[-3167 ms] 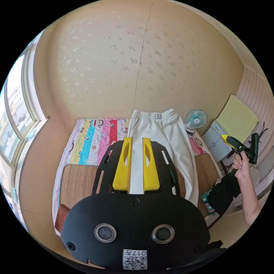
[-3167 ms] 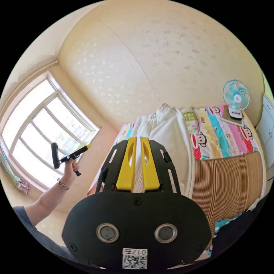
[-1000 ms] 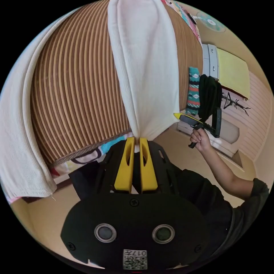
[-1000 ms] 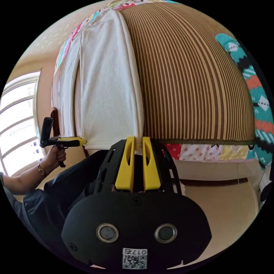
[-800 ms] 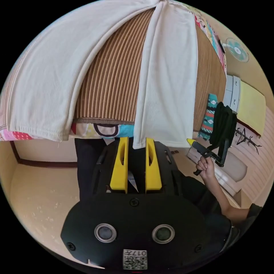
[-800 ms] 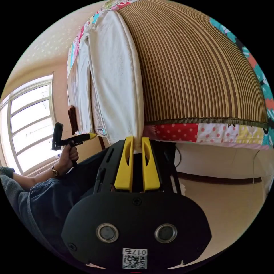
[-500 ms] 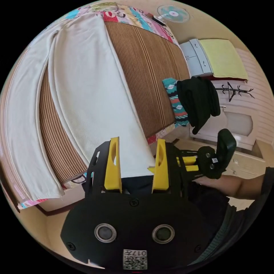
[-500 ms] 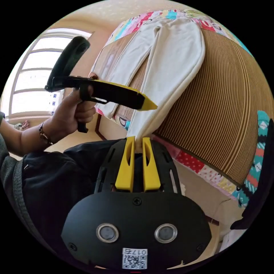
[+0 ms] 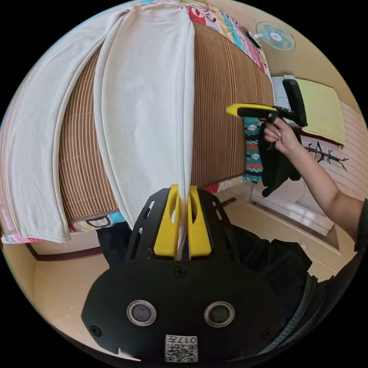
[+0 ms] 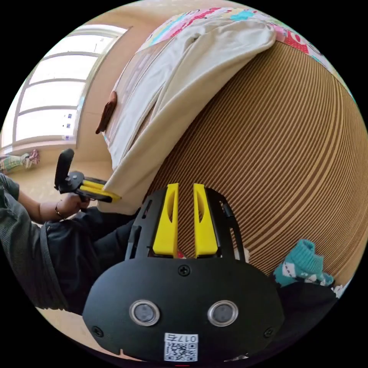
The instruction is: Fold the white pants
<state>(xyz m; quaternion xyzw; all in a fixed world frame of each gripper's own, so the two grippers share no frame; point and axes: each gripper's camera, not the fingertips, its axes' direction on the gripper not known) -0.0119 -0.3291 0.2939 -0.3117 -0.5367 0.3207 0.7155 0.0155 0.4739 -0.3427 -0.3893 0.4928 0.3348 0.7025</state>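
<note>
Room with cream patterned walls and pale floor (image 9: 57, 283); large window (image 10: 46, 111) seen in the right gripper view. Bed covered by a brown striped mat (image 10: 276, 153) over a multicoloured patchwork sheet (image 9: 230, 30), sheet edge hanging below the mat at the bed's near side. White pants (image 9: 142, 107) spread lengthwise on the mat, waistband toward the far end, both legs reaching the near edge and drooping over it. Grey cabinet with a yellow cloth (image 9: 326, 111) on top beside the bed. Black garment (image 9: 278, 168) and teal patterned cloth (image 9: 253, 153) hanging at the bed's corner. Small blue fan (image 9: 276, 36) near the far end of the bed.

Left tongs (image 9: 183, 191) pressed together, pinching the hem of one pant leg at the bed's edge; fabric drawn into a taut fold between them. Right tongs (image 10: 186, 189) over bare mat, a narrow gap between the yellow jaws, nothing held; also visible raised above the bed's corner in the left gripper view.
</note>
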